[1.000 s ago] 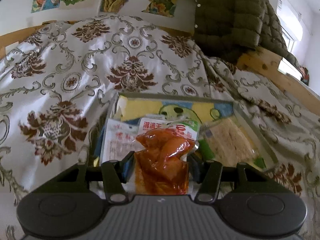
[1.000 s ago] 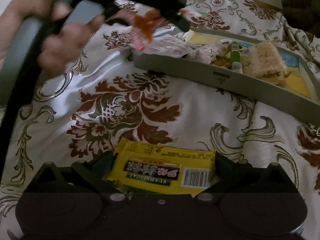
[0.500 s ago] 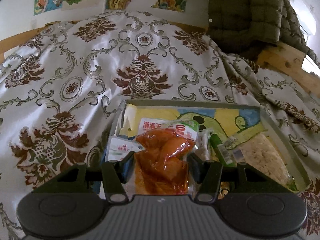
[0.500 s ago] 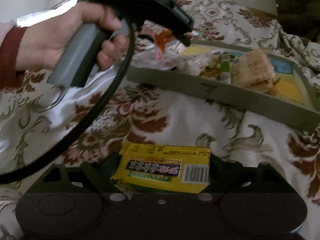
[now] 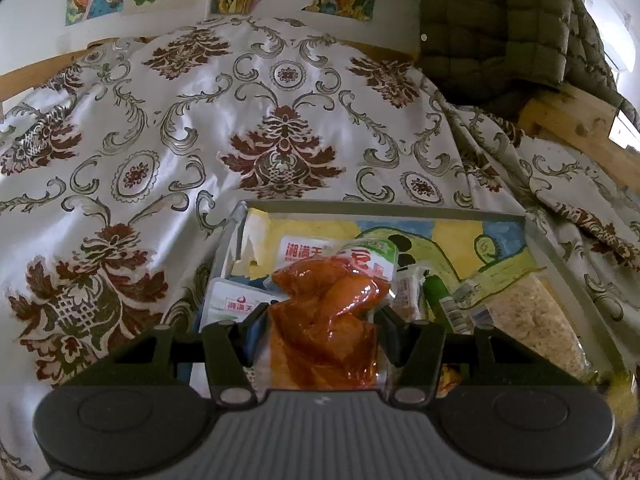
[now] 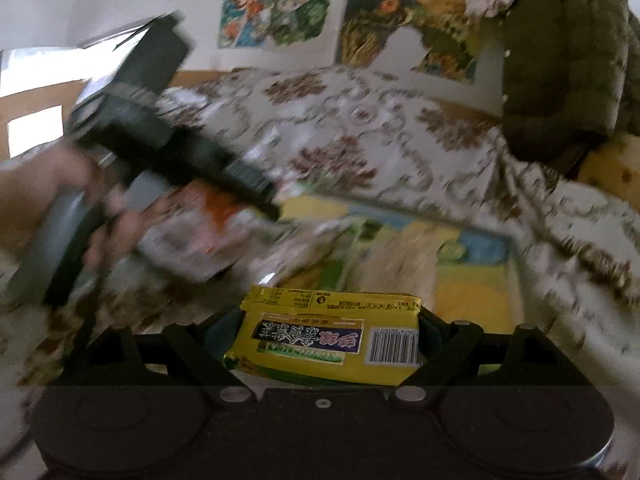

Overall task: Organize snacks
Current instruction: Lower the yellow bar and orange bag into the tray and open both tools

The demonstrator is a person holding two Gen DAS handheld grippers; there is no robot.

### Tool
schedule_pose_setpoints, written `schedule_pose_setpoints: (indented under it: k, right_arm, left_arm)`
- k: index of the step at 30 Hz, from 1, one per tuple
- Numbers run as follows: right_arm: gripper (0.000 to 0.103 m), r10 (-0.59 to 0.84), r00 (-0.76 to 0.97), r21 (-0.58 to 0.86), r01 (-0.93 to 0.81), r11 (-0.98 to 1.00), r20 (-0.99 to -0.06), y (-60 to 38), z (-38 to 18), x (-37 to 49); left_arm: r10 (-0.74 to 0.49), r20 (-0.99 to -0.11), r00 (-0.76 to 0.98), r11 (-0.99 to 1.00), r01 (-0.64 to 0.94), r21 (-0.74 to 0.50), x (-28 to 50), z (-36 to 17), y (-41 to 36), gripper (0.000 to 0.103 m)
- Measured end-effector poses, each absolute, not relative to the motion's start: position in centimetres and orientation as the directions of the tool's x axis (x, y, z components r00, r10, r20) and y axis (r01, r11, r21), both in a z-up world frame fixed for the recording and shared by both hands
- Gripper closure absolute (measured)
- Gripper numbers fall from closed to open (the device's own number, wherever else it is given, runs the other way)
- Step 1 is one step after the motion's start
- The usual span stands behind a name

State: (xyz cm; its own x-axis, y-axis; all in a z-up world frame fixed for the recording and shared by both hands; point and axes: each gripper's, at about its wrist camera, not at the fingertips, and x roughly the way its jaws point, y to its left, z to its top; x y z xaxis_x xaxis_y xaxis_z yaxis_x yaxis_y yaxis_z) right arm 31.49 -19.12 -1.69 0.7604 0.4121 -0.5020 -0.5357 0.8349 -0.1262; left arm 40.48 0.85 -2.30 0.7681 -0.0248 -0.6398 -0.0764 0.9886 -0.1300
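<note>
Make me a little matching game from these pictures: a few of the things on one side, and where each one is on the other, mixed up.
Things:
1. orange pouch
2. yellow packet
3. rice cake
4. green jacket

Places:
A. lying in the tray
B. at the wall behind the bed
C. between the left gripper's fingers
D. between the right gripper's fingers

Pairs: 1-C, 2-D, 3-A, 4-B
</note>
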Motion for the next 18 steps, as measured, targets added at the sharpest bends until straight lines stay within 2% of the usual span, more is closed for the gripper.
schedule_pose_setpoints:
  k: [8, 18]
  right_arm:
    - [0.014, 0.360, 0.800, -0.137, -0.474, 0.870, -0.480, -17.9, -1.4, 38.1]
    - [0.014, 0.303, 0.798, -0.142, -0.431, 0.891, -0.521, -16.5, -2.7, 41.9]
  left_arm:
    - [-0.017, -0.654, 0.757, 0.989, -0.083, -0.123, 40.8, -3.1, 1.1, 0.042]
    - [-0.007, -0.656, 0.754, 0.992, -0.079, -0.101, 41.1, -3.5, 1.2, 0.041]
